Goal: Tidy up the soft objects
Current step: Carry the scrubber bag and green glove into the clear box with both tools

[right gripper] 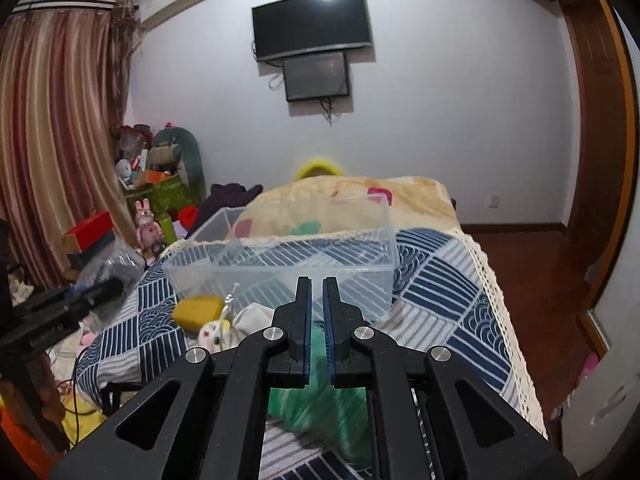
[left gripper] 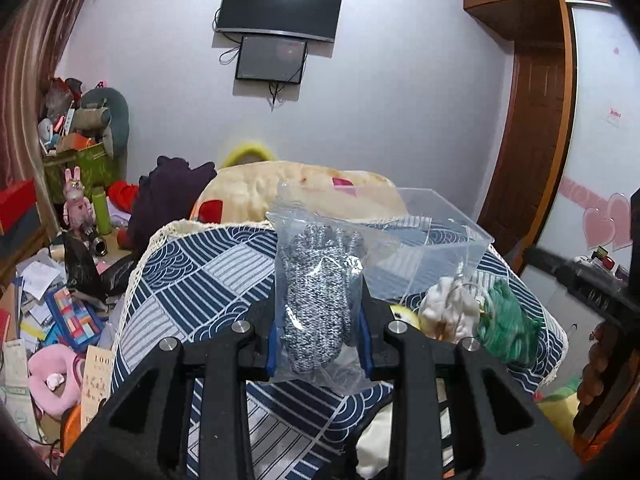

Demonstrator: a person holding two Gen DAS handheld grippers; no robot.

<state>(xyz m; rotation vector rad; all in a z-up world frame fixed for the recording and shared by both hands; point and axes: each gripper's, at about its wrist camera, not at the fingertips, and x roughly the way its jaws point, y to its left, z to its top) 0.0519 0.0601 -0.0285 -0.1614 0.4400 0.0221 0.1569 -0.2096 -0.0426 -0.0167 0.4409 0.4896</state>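
Note:
My left gripper [left gripper: 320,320] is shut on a clear plastic bag holding grey knitted gloves [left gripper: 316,296] and holds it above the blue patterned cloth [left gripper: 208,280]. A clear plastic box [left gripper: 436,240] stands behind and to the right; in the right wrist view the box [right gripper: 280,256] is straight ahead. My right gripper [right gripper: 317,312] has its jaws nearly together, empty, above a green soft bundle [right gripper: 320,404]. A white soft toy [left gripper: 448,308] and the green bundle [left gripper: 508,320] lie right of the bag. A yellow sponge [right gripper: 198,308] lies left of the box.
A cream blanket [right gripper: 360,196] lies behind the box. Clutter covers the floor and shelf at the left [left gripper: 52,320]. Wooden floor [right gripper: 540,272] and a door frame are at the right. A TV [left gripper: 280,6] hangs on the far wall.

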